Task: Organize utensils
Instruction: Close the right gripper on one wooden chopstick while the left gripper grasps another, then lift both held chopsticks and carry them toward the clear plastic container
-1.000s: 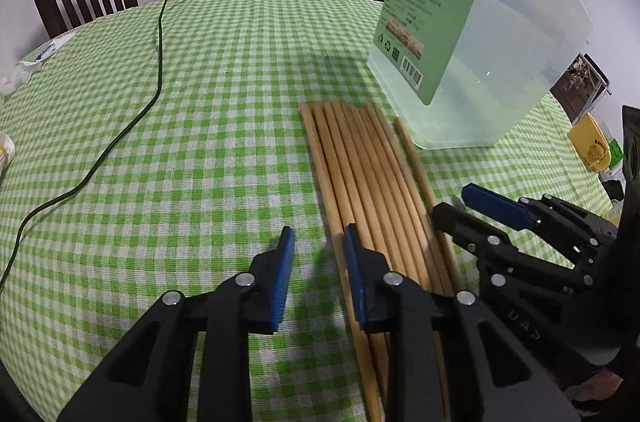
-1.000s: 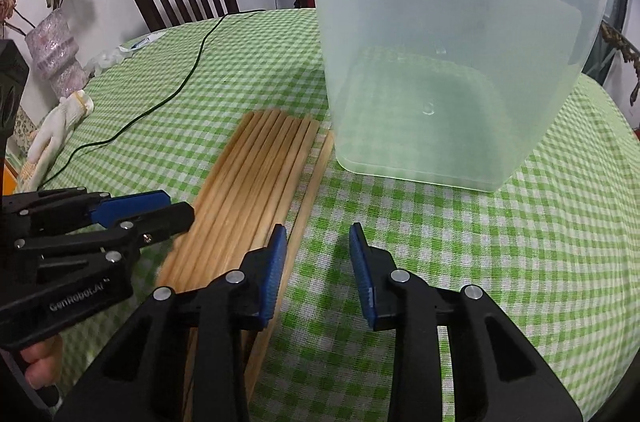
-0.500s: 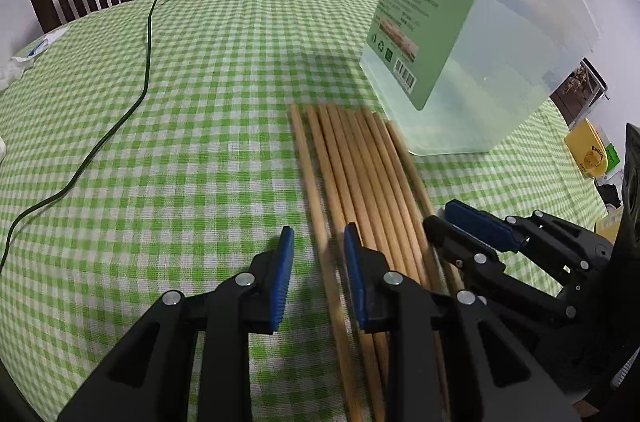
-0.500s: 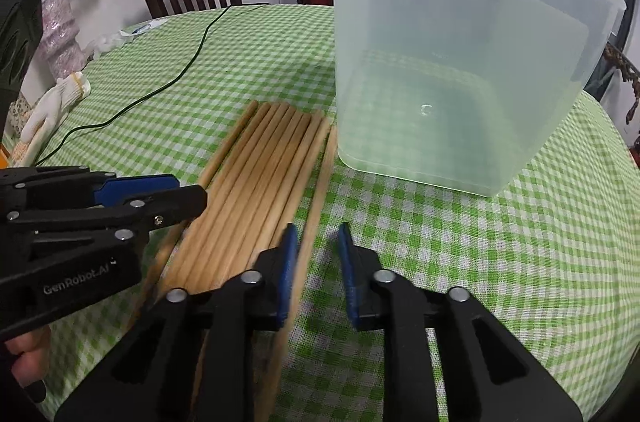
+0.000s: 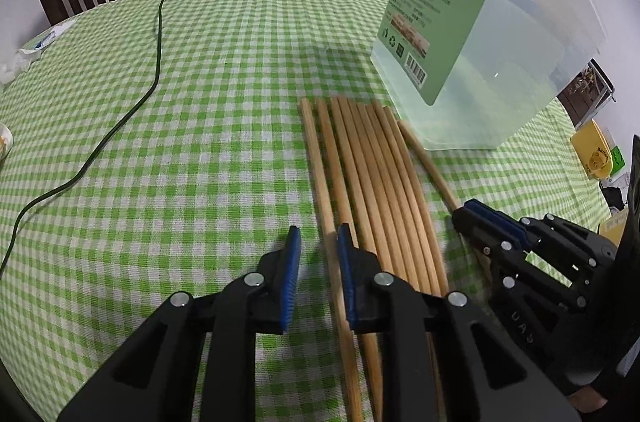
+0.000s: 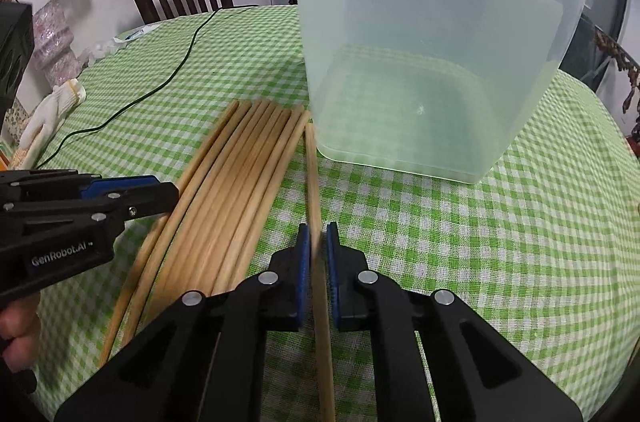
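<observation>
My right tongs [image 6: 316, 254] clamp the outermost chopstick [image 6: 311, 166], just beside the tub's [image 6: 432, 62] wall. My left tongs [image 5: 316, 254] stand apart around the far chopstick [image 5: 316, 158], bare tablecloth [image 5: 180, 142] leftward.

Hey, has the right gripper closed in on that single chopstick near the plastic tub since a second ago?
Yes. The right gripper has narrowed around the lone chopstick beside the plastic tub, shifting left toward the bundle.

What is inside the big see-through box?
Nothing shows inside the plastic box; only the checked tablecloth shows through its bottom. The chopsticks lie outside beside it. A green label hides part of one wall.
</observation>
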A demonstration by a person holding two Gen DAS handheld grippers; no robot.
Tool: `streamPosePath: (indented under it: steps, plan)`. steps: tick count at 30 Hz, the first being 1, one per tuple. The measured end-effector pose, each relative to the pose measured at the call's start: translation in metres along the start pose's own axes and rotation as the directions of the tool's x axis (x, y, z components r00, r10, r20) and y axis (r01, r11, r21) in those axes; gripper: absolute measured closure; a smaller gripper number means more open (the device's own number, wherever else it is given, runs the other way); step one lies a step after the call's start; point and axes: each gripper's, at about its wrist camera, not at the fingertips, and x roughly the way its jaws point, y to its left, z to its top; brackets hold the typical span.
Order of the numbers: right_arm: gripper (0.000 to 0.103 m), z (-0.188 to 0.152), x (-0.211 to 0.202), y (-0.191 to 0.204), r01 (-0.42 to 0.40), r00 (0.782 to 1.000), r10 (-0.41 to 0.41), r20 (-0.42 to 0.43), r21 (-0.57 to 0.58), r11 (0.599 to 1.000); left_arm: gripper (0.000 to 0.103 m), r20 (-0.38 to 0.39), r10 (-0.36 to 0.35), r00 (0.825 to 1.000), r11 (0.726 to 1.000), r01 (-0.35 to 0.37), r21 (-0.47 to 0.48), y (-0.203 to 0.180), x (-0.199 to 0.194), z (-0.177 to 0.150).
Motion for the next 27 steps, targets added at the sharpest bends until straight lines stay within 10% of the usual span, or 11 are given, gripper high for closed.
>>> streamPosePath:
  steps: [27]
  plan:
    - [0.097,-0.007,-0.019,-0.005,-0.071,0.995,0.07,0.068,0.014,0.997,0.1,0.05,0.007,0.999,0.998,-0.004,-0.062,-0.011,-0.016,0.002]
